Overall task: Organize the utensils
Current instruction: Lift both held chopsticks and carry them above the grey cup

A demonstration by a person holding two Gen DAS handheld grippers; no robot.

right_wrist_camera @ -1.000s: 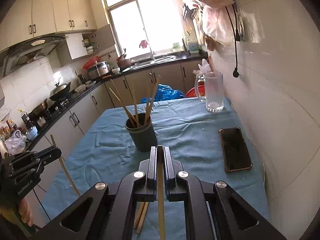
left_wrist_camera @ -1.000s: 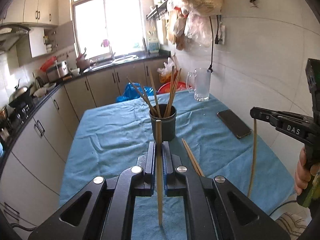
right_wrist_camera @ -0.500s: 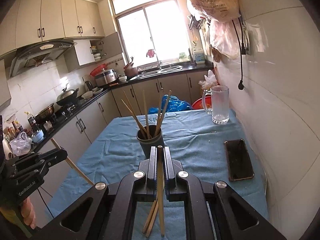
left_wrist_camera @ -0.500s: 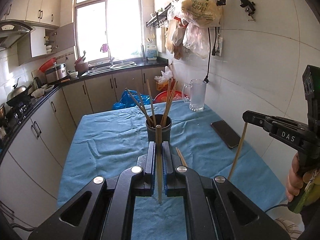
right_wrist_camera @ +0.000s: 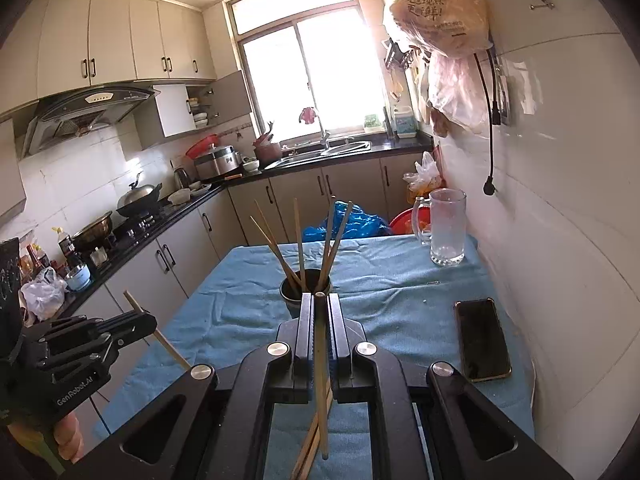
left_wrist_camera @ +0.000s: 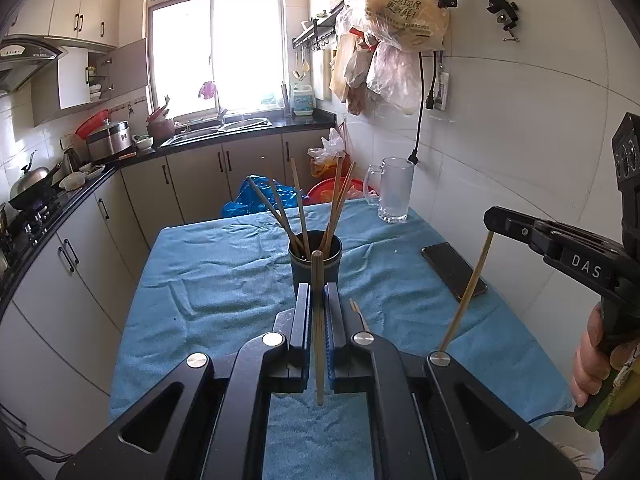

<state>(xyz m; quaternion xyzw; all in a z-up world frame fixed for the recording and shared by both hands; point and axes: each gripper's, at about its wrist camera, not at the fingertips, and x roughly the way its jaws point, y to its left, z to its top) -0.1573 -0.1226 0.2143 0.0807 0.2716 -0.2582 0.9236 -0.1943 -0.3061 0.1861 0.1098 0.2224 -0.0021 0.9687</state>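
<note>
Your left gripper (left_wrist_camera: 317,300) is pinched on one chopstick (left_wrist_camera: 318,328), which stands upright between the jaws, its top poking above them. Seen from the right wrist, that same gripper (right_wrist_camera: 138,320) sits off the table's left edge with its chopstick (right_wrist_camera: 160,334) slanting down through it.

Center of the table (left_wrist_camera: 208,280), covered in blue cloth: a dark cup (left_wrist_camera: 316,260) holds five chopsticks (left_wrist_camera: 300,208) fanned out and leaning on its rim. Two loose chopsticks (right_wrist_camera: 310,440) lie flat on the cloth close to you, partly hidden under the right gripper.

Your right gripper (right_wrist_camera: 319,312) is clamped on another chopstick (right_wrist_camera: 320,372), upright between the jaws, lower end hanging free above the cloth. From the left wrist, it (left_wrist_camera: 490,220) hovers over the table's right side, its chopstick (left_wrist_camera: 466,292) slanting down.

Right side: a black phone (right_wrist_camera: 482,338) lies flat on the cloth; a clear glass mug (right_wrist_camera: 446,232) stands at the far corner by the wall.
</note>
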